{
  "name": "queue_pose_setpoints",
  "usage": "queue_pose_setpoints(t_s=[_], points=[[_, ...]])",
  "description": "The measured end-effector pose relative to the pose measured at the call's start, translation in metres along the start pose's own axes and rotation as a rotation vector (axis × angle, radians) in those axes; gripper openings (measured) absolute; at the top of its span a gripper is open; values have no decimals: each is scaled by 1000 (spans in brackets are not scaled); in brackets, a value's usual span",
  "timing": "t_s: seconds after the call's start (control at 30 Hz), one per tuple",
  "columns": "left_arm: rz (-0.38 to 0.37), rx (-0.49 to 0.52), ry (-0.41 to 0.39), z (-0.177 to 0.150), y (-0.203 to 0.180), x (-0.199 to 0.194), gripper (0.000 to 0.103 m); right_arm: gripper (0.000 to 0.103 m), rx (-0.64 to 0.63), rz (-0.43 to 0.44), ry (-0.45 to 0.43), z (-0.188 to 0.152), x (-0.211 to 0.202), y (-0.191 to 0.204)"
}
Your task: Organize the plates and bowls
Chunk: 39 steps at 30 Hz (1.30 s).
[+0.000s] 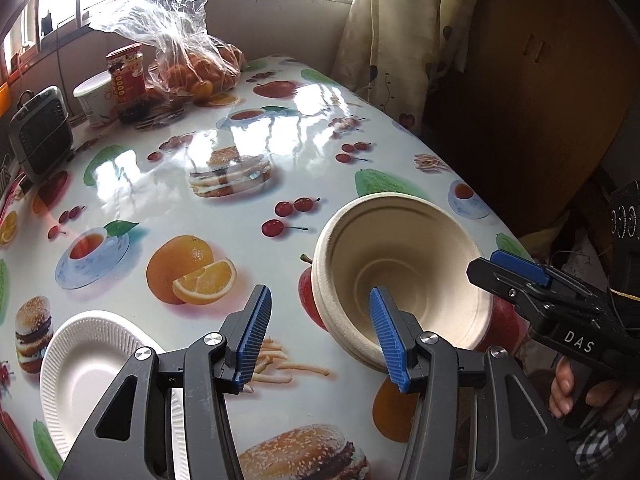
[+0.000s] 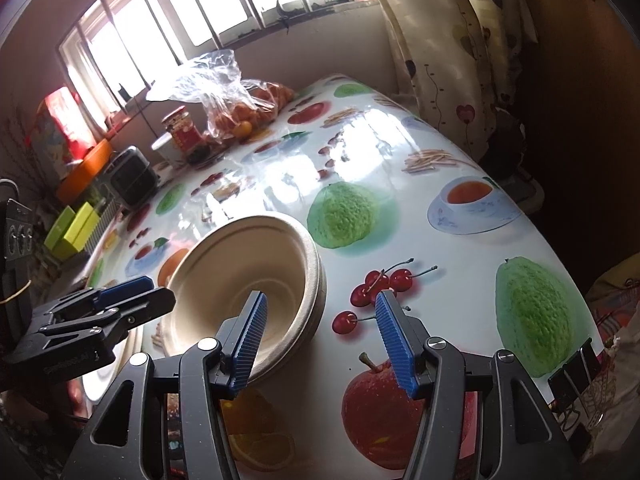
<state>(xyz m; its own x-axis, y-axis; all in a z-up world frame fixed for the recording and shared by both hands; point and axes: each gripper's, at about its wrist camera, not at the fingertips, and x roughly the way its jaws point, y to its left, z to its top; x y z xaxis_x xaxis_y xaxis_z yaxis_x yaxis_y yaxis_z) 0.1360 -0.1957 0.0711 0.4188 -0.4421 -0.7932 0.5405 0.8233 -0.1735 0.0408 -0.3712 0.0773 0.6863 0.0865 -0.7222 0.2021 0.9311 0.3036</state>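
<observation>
A stack of nested beige paper bowls (image 1: 404, 280) stands upright on the fruit-print tablecloth near the table's right edge. My left gripper (image 1: 320, 332) is open. Its jaws straddle the stack's near left wall, the right finger (image 1: 386, 332) over the bowl's rim and the left finger outside, with no pad pressing. My right gripper (image 2: 320, 332) is open too and straddles the opposite wall of the bowls (image 2: 240, 280). Its left finger (image 2: 250, 332) is over the inside and its right finger over the cloth. A white ribbed paper plate (image 1: 88, 356) lies at the lower left.
At the far left of the table sit a clear bag of oranges (image 1: 200, 68), a red jar (image 1: 126, 80), a white cup (image 1: 94, 98) and a small grey fan (image 1: 40, 136). The table edge (image 1: 516, 240) runs just right of the bowls. A curtain (image 1: 384, 40) hangs behind.
</observation>
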Motion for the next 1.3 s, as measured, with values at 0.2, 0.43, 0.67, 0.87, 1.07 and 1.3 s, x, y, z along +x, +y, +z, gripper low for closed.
queue_pose_setpoints(t_s=[0.2, 0.43, 0.67, 0.87, 1.07, 1.3], points=[[-10, -7, 12, -1, -1, 5, 53, 57, -4, 21, 11, 3, 6, -1], [-40, -20, 36, -1, -2, 13, 53, 57, -12, 27, 29, 2, 11, -3], [-62, -44, 45, -1, 0, 18, 53, 53, -16, 52, 32, 4, 13, -3], [-73, -55, 63, -2, 1, 24, 45, 45, -8, 64, 40, 3, 15, -4], [-76, -56, 80, -2, 0, 30, 41, 39, -9, 72, 50, 2, 19, -3], [-76, -56, 88, -1, -1, 33, 31, 35, -9, 74, 54, 1, 20, -3]])
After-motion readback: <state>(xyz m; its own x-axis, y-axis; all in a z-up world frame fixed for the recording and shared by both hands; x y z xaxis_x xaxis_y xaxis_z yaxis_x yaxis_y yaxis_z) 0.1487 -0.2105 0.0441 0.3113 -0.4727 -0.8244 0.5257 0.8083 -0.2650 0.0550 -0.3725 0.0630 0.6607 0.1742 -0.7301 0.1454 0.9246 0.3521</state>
